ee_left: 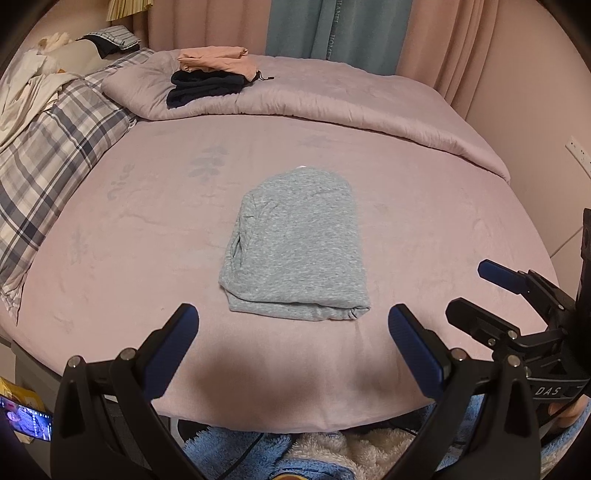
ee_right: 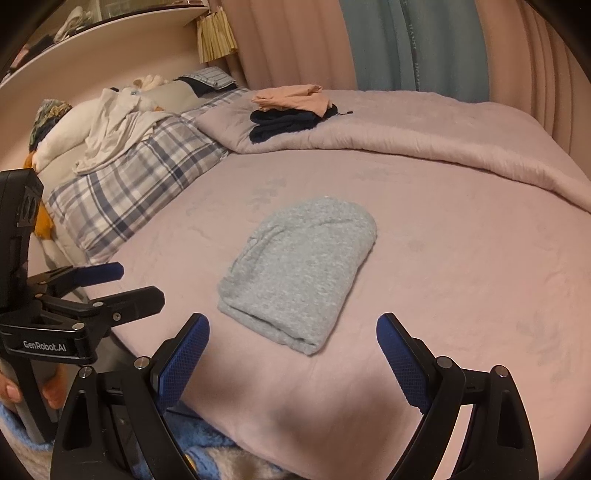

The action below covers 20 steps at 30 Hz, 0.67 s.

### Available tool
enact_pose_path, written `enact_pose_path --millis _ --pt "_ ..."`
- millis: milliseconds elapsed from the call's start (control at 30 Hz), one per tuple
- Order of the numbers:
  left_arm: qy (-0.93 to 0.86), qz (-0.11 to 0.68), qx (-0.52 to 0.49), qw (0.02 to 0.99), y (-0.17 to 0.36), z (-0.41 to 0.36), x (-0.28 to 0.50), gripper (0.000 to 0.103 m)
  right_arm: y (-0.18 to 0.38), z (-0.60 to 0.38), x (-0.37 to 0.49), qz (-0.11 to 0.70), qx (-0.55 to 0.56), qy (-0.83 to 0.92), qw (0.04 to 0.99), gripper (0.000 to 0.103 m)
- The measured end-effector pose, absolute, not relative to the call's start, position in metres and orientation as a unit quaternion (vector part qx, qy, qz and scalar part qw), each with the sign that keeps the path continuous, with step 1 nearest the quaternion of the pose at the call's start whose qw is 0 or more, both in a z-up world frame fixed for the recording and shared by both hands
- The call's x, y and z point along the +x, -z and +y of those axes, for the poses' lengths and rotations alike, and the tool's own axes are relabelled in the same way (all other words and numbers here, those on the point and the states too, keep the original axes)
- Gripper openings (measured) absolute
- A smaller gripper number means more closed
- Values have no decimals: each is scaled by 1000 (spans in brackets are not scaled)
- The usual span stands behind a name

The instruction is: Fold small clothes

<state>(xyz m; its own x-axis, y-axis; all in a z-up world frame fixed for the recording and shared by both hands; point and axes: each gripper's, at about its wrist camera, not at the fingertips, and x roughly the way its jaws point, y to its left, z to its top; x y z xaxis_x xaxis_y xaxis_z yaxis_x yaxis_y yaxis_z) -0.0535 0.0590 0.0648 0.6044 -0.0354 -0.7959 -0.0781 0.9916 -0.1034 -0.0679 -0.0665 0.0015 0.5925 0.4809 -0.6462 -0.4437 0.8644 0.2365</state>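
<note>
A light grey-blue garment (ee_left: 295, 247) lies folded into a compact rectangle on the pink bed sheet (ee_left: 129, 240); it also shows in the right wrist view (ee_right: 299, 273). My left gripper (ee_left: 293, 325) is open and empty, hovering just short of the garment's near edge. My right gripper (ee_right: 293, 332) is open and empty, also just in front of the garment. The right gripper shows at the right of the left wrist view (ee_left: 476, 291), and the left gripper at the left of the right wrist view (ee_right: 136, 284). Neither touches the garment.
A pink folded garment (ee_left: 218, 59) on a dark navy one (ee_left: 203, 88) sits on the rolled pink duvet (ee_left: 332, 99) at the back. A plaid pillow (ee_left: 48, 158) with white clothes (ee_right: 114, 125) lies left. Curtains (ee_left: 332, 26) hang behind. A blue fluffy fabric (ee_left: 258, 454) lies below the bed edge.
</note>
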Motion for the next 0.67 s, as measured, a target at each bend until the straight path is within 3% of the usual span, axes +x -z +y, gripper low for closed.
enact_pose_path --millis 667 --pt "-22 448 -58 892 -64 61 -54 102 -1 -67 -67 373 25 -259 890 92"
